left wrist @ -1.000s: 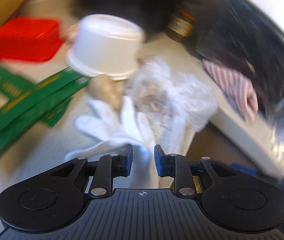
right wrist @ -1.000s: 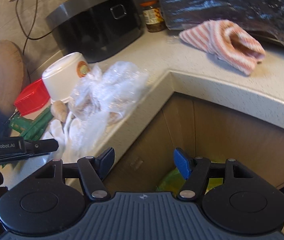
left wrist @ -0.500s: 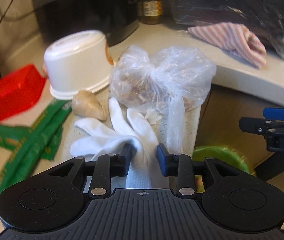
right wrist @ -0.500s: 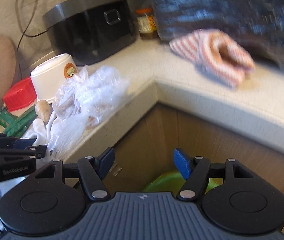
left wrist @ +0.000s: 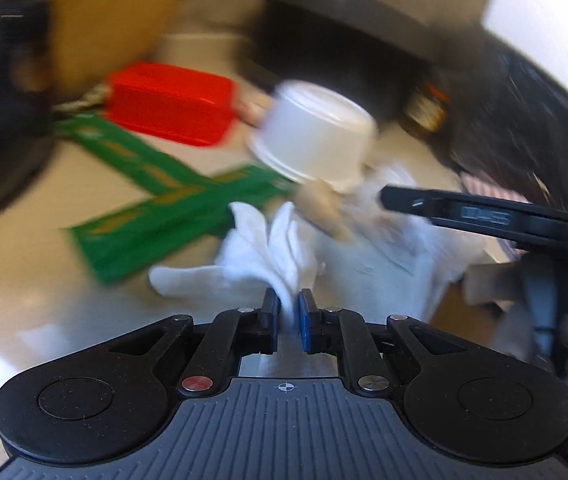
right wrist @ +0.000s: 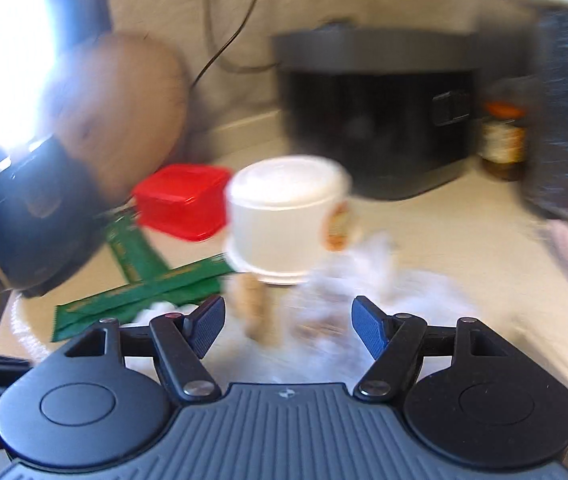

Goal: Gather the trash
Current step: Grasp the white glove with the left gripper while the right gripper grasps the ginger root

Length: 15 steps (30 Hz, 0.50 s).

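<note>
The left claw [left wrist: 288, 316] pinches the white glove [left wrist: 260, 256] beside green packets [left wrist: 172, 208].

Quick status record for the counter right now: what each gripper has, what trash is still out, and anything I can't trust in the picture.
left gripper: jaws shut on the white glove
right gripper: jaws opening, nothing between the pads, hovering over the clear plastic bag
trash on counter: white cup upside down, red box, green wrappers, beige lump
picture quality: both views motion-blurred; small details unreliable
</note>
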Motion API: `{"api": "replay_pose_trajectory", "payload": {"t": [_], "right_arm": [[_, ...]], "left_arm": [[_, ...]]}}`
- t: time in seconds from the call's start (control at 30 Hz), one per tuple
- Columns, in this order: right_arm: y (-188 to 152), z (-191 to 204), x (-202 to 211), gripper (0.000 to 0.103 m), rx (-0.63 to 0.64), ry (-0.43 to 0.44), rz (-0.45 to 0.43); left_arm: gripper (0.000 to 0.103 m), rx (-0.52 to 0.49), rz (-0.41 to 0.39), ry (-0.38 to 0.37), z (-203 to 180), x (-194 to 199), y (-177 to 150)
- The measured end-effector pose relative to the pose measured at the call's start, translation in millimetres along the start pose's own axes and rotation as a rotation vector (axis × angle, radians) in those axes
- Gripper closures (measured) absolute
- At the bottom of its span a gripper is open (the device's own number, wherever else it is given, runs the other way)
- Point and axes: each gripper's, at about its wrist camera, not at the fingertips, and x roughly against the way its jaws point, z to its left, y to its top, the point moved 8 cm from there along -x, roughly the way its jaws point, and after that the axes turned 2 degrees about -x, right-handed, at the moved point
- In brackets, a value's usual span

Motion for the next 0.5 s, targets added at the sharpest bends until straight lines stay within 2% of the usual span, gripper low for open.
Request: {"api": "replay_pose_trajectory", "payload": {"t": [0.13, 0.33, 0.37, 0.5], "right_arm": [[3, 14, -51, 0.032, -0.015, 0.042, 0.112], [-4, 33, -89, 0.033, 0.091, -0.045, 0.151], [-5, 36, -89, 0.037, 0.092, -0.045, 0.151], [-7, 41, -86, 0.067, 0.09, -0.076, 0.154]], "left_arm": [[0.089, 0.052, -0.047, 0.079, 29, 32, -3], [0.089, 0.107, -0.07, 0.137, 56, 59, -13], [0.089, 0.105, -0.069, 0.144, 59, 61, -14], [0.089, 0.087, -0.064, 0.135, 62, 65, -15]]}}
